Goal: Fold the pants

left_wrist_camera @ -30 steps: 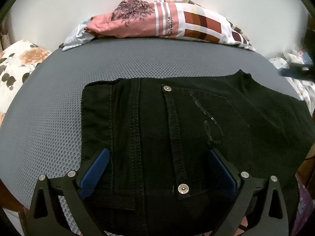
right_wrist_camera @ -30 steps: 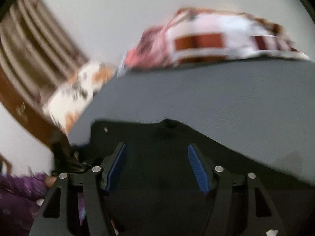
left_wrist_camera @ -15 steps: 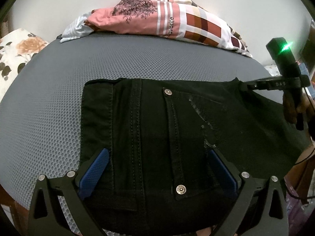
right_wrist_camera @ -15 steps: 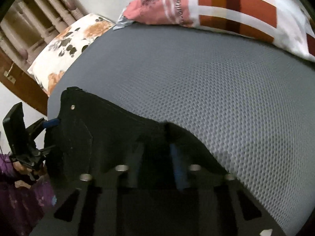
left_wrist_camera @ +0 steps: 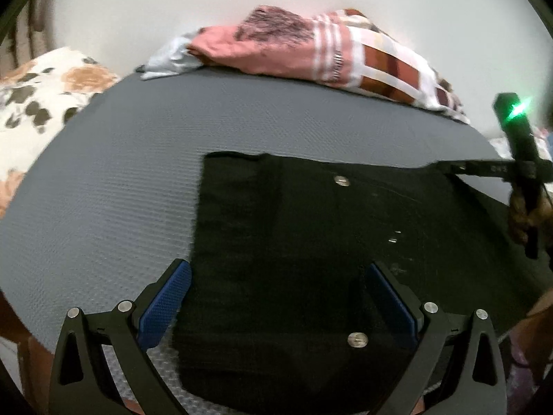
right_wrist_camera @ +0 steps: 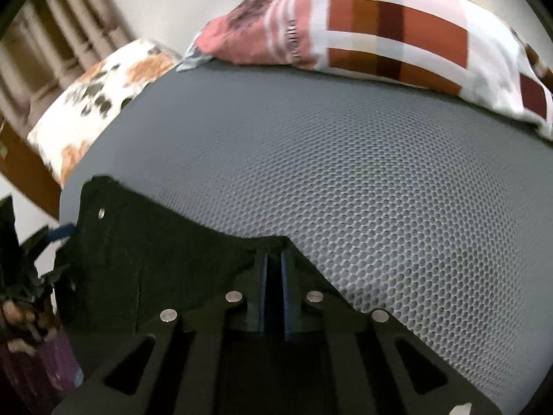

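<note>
Black denim: one pair of black denim pants point(left_wrist_camera: 311, 242) lay flat on the grey honeycomb-mesh mattress point(left_wrist_camera: 121, 190), its near part reaching the mattress's front edge.
Rivets: two round silver rivets showed in the left wrist view, one near the far edge point(left_wrist_camera: 341, 180) and one near the front edge point(left_wrist_camera: 358, 339); the right wrist view showed one point(right_wrist_camera: 101, 213).
Left gripper: one black two-finger gripper with blue pads point(left_wrist_camera: 276, 307) hovered over the near part of the pants, jaws spread wide, nothing pinched between the pads.
Right gripper: one black gripper of the same kind point(right_wrist_camera: 273, 259) had its blue pads drawn nearly together on the far edge of the pants, a peak of black cloth pinched between them.
Same gripper, other view: it point(left_wrist_camera: 446, 167) sat at the pants' far right corner, a green light point(left_wrist_camera: 518, 107) on its body and a hand point(left_wrist_camera: 525, 214) on its handle.
Pillows: two counted, one pink and brick-checked pillow point(left_wrist_camera: 328, 58) along the mattress's far edge and one white floral pillow with orange blooms point(left_wrist_camera: 41, 90) at its left end.
Wall: one plain pale wall point(left_wrist_camera: 172, 0) stood behind.
</note>
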